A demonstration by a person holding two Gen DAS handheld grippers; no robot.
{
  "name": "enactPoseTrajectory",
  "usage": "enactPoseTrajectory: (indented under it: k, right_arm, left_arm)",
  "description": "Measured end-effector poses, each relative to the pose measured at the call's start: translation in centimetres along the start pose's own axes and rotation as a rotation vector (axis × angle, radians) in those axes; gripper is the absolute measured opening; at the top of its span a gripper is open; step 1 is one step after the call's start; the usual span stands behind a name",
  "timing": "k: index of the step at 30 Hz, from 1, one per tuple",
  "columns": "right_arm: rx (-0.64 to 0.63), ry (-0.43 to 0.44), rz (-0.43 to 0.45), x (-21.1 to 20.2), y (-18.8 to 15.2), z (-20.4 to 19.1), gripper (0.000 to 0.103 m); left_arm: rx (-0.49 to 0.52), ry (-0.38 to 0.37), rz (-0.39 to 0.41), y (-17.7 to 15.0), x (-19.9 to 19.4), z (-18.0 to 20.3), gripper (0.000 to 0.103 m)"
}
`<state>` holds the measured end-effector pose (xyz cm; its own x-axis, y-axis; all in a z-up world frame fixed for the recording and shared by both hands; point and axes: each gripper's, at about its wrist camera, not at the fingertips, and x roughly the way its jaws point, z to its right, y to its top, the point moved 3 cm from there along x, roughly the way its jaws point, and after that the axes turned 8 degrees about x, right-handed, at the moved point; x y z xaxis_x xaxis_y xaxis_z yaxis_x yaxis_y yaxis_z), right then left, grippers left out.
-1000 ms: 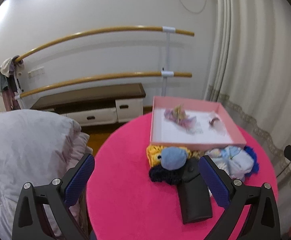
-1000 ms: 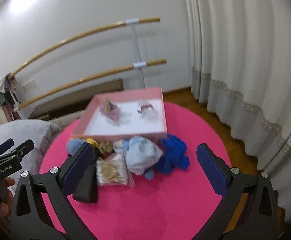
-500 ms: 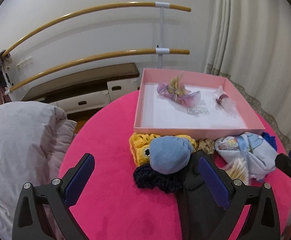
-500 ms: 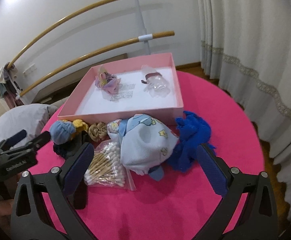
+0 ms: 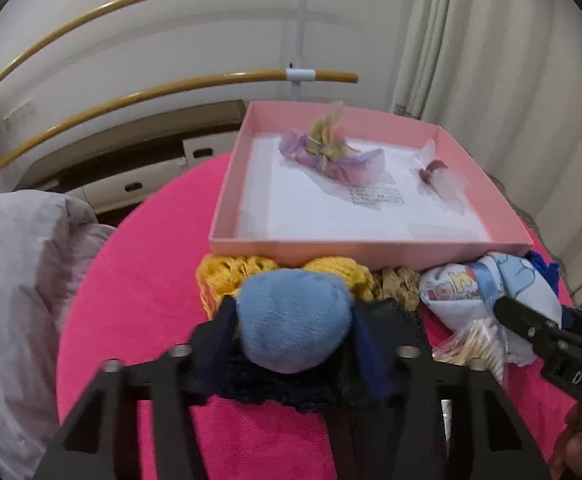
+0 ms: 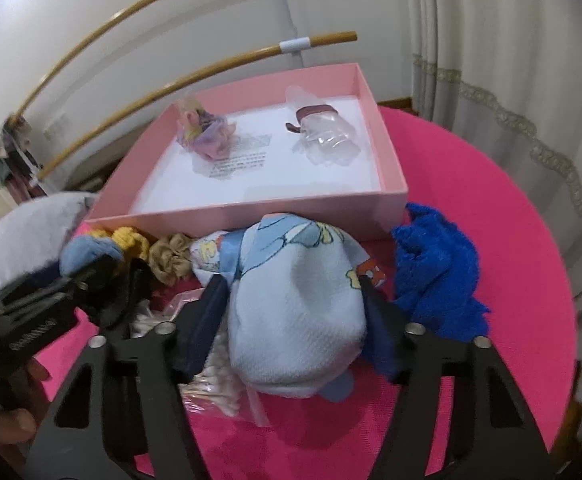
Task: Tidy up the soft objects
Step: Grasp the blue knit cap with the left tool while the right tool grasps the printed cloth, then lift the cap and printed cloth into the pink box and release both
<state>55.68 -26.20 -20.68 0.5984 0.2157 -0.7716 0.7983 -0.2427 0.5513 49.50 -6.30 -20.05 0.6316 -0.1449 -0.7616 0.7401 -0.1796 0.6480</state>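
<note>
Blue plush ball [image 5: 293, 320] clamped by downward-tilted left gripper [image 5: 293, 334]

soft even indoor light, mild motion blur throughout, strong fisheye bending at edges, dark vignetted corners

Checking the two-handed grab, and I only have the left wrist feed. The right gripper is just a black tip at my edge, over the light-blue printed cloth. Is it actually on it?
Observer: Yes. In the right wrist view the right gripper has just been closing, and the light-blue printed cloth bulges between its pads, which press its sides.
Operator: Anything else caught in there?
Observer: No. The bag of cotton swabs lies under the cloth's edge, beneath one finger and not between the pads.
Operator: Blue knit cloth? I see only a sliver.
Observer: The blue knit cloth lies crumpled outside the other finger, by the near corner of the pink box.
</note>
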Motion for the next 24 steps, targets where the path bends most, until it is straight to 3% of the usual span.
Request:
enactPoseTrajectory:
  k: [3,7,19,22,24]
  right_arm:
    - [0.0,0.012,0.02,-0.9,-0.2,0.1,0.044]
    - [0.022,0.023,0.057,-2.5,0.0,0.4,0.044]
    - [-0.01,0.006,0.177,-7.8,0.5,-0.9,0.044]
    - [-0.024,0.016,0.166,-7.9,0.1,-1.3,0.045]
    - [-0.037,0.013,0.1,-6.5,-0.5,-1.3,0.046]
  left_arm:
    - [-0.001,-0.021,0.01,-0.2,-0.2,-0.1,0.041]
    - [-0.018,-0.046,0.038,-0.3,-1.3,-0.7,0.04]
    - [0.001,0.011,0.132,-1.3,-8.1,-0.6,0.041]
    - [0.003,0.01,0.133,-1.8,-9.1,-0.5,0.041]
    - [0.009,0.007,0.129,-2.3,-9.7,-0.2,0.041]
